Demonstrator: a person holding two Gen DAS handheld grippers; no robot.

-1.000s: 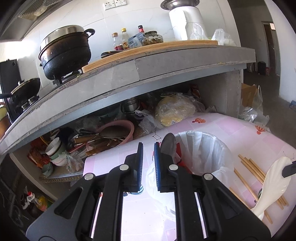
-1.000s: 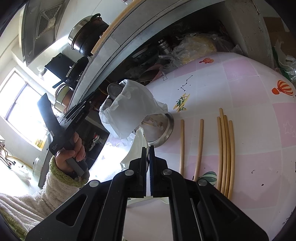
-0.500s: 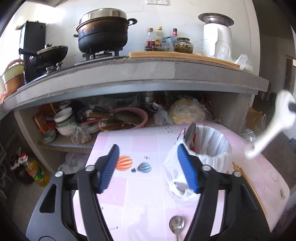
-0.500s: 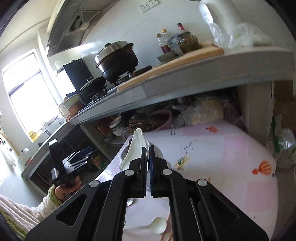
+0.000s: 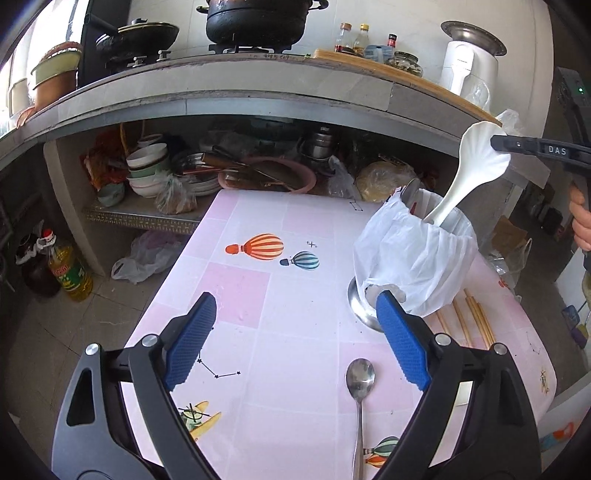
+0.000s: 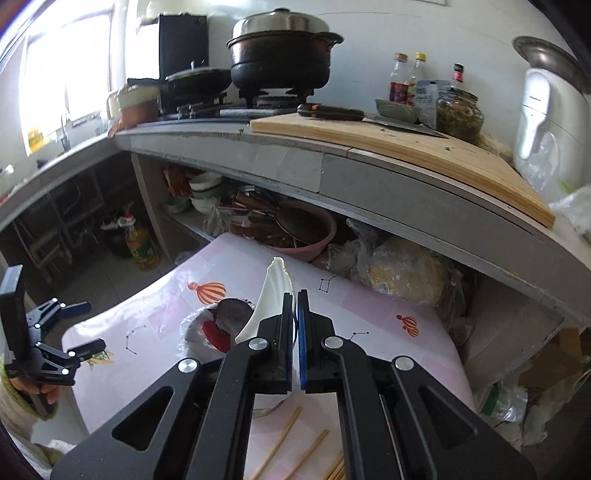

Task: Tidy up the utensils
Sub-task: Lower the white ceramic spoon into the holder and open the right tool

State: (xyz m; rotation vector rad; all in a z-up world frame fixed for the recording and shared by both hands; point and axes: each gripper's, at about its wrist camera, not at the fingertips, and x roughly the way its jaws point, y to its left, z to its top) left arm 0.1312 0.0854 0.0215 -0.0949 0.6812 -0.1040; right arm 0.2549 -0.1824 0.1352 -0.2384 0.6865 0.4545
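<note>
Pink patterned table (image 5: 295, 295) sits in front of a grey counter (image 5: 258, 92) w/ a black pot (image 5: 258, 18) on the burner and a wooden board (image 6: 388, 144) w/ a knife on it; shelf under the counter is crammed w/ bowls (image 5: 146, 166) and a pink basin (image 6: 314, 236).

On the table's right side stands a metal container lined w/ a white plastic bag (image 5: 413, 258), a dark spoon head poking out at its far rim.

L gripper (image 5: 291, 339) low over the table, blue pads spread wide w/ nothing between them; jaws have just been opening. A steel spoon (image 5: 360, 387) lies on the table just inside its right pad, bowl end pointing away.

R gripper (image 6: 294, 299) pinched tight on the wide end of a white ceramic spoon (image 5: 469, 173), which hangs tilted w/ its handle tip down inside the bag's mouth. Can't tell if the tip touches anything inside.

Wooden chopsticks (image 5: 476, 321) lie flat on the table just right of the container
</note>
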